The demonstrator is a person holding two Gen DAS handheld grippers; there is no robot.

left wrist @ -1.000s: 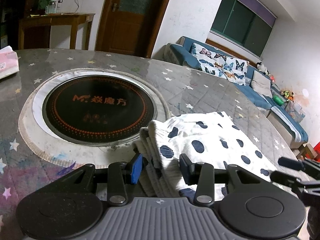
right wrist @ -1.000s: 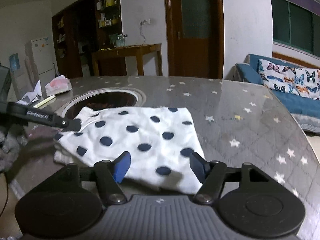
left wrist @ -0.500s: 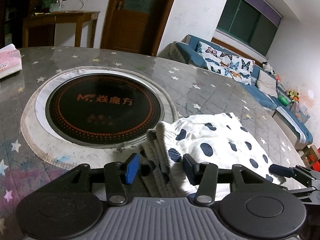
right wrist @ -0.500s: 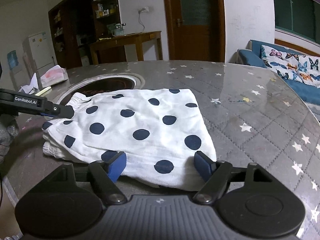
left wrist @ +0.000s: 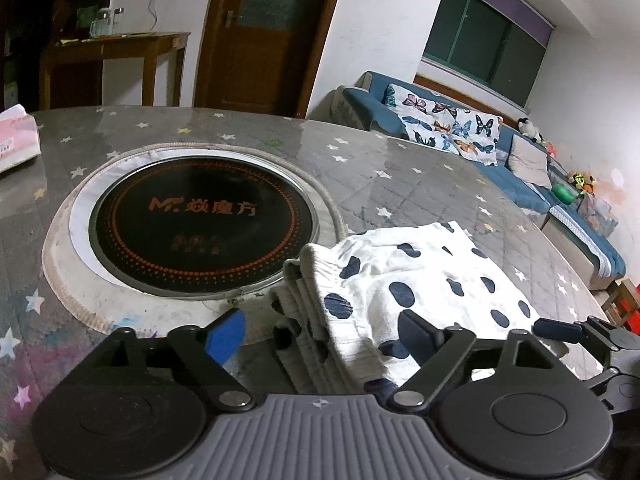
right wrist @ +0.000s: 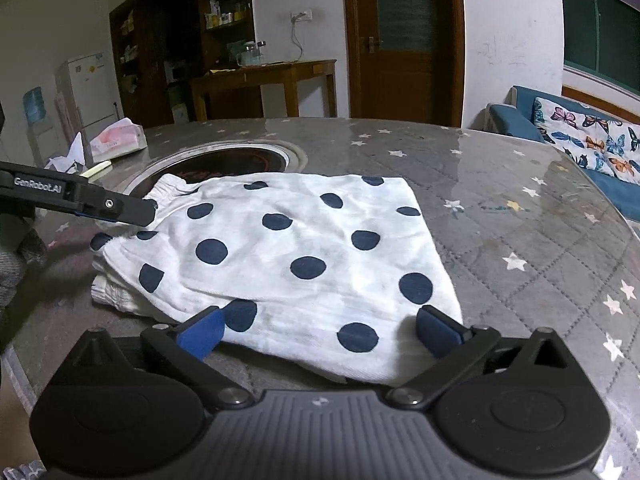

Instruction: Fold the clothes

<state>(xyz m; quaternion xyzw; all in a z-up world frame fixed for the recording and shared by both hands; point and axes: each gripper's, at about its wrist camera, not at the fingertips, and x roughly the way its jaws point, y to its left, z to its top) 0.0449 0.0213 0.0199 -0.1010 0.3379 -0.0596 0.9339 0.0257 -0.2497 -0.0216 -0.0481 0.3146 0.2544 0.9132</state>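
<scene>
Item: dotted garment (right wrist: 288, 252), folded flat, layered, on table (right wrist: 520, 208) beside round hob (left wrist: 200, 220).
Left gripper (left wrist: 324, 332): jaws spread, straddling waistband edge, not pinching.
Right gripper (right wrist: 320, 332): jaws spread at hem, nothing held.
Step, judged: fold near done; release stage.
Next: check edges square, else close on corner for further fold.

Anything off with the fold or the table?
One thing: the polka-dot garment is folded, but its elastic waistband corner overhangs the built-in cooktop rim. No spills or damage visible.
</scene>
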